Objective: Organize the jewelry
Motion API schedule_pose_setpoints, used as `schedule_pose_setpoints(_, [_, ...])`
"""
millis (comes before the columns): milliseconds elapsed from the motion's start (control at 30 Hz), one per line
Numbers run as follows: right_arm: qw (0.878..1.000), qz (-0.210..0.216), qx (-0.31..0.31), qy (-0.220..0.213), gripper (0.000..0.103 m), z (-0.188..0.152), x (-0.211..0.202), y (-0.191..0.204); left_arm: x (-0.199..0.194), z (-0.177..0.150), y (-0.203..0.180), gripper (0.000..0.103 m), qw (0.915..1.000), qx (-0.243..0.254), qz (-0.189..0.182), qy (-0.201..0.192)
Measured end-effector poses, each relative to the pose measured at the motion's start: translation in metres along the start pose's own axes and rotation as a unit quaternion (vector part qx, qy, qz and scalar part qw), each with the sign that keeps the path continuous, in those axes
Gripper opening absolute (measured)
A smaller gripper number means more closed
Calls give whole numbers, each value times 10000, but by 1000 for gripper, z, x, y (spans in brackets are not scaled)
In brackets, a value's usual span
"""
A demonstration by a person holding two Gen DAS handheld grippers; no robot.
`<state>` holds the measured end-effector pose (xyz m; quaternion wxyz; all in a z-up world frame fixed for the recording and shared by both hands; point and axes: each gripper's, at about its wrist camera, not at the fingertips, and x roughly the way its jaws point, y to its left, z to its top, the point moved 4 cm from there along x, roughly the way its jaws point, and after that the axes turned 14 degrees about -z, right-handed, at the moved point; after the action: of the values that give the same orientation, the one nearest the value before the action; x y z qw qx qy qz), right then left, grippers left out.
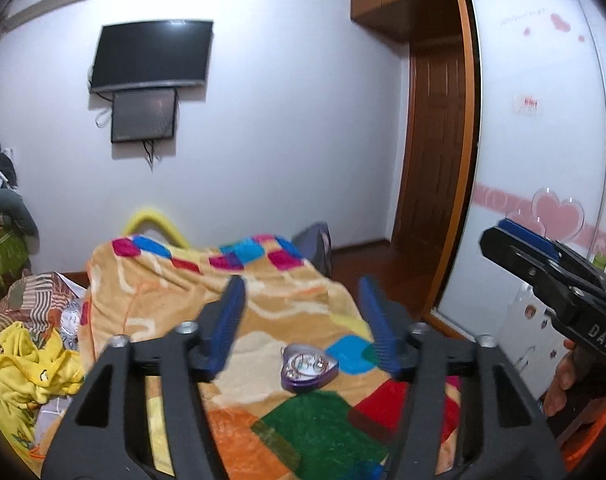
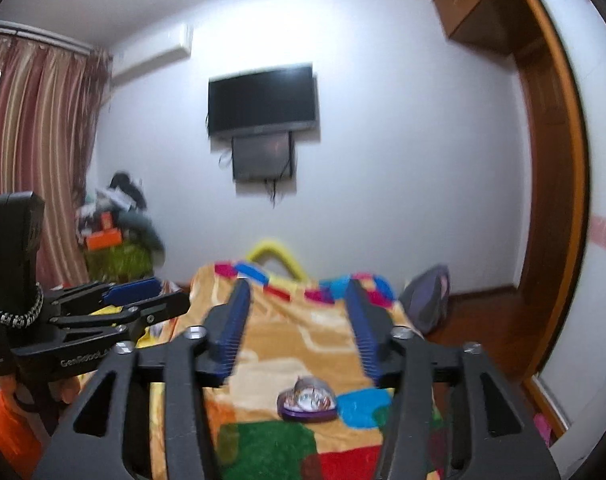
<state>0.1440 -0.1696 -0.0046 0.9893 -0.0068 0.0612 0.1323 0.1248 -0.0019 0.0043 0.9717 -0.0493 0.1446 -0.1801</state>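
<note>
A purple heart-shaped jewelry box (image 1: 307,369) with a clear lid and shiny pieces inside lies on the patchwork blanket (image 1: 239,292). In the right wrist view the same box (image 2: 307,399) sits low between the fingers, well below them. My left gripper (image 1: 301,286) is held up over the bed, open, with nothing between its blue fingers (image 1: 230,320). My right gripper (image 2: 299,288) is also raised and open, holding nothing. Each gripper shows in the other's view: the right one (image 1: 515,240) at the right edge, the left one (image 2: 143,292) at the left edge.
A bed with the colourful blanket fills the foreground. Yellow clothes (image 1: 27,364) and patterned fabric lie at its left. A wall-mounted TV (image 1: 151,56) hangs ahead, a wardrobe with pink hearts (image 1: 543,160) stands right, a grey bag (image 2: 427,300) lies on the floor, curtains (image 2: 35,152) hang left.
</note>
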Motion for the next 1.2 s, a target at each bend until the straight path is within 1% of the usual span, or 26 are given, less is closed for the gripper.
schedule_pose_setpoints(67, [9998,-124,9,-176,57,2,-8,3,-14,2,-2,69,9998,-49,31,-177])
schedule_pose_setpoints(100, [9996,-165,21,-233,62,2,-12,4,-19,2,-2,73,9997,-57,65,-246])
schedule_pose_setpoints(133, [9994,-197,52,-266,69,2,-14,5,-25,2,-3,80,9993,-62,116,-347])
schedule_pose_setpoints(167, [9993,-231,104,-292,73,2,-15,5,-29,2,-3,83,9990,-61,159,-416])
schedule_pose_setpoints(200, [9991,-249,166,-310,81,1,-16,5,-33,1,-3,89,9987,-59,189,-467])
schedule_pose_setpoints(233, [9989,-268,223,-323,86,0,-16,6,-38,1,-3,91,9982,-55,240,-548])
schedule_pose_setpoints(333, [9984,-374,253,-351,94,-1,-20,6,-46,-2,-4,95,9975,-34,325,-625])
schedule_pose_setpoints(433, [9974,-542,267,-402,101,-1,-25,6,-50,-6,-4,96,9973,-50,361,-634])
schedule_pose_setpoints(533, [9968,-647,243,-400,103,-2,-25,7,-50,-8,-2,96,9976,-69,376,-583])
schedule_pose_setpoints(767, [9973,-626,172,-354,103,-9,-35,3,-52,-12,-6,96,9974,-78,420,-573])
schedule_pose_setpoints(1200, [9979,-571,185,-238,103,-15,-38,-4,-51,-12,-11,96,9975,-15,414,-569])
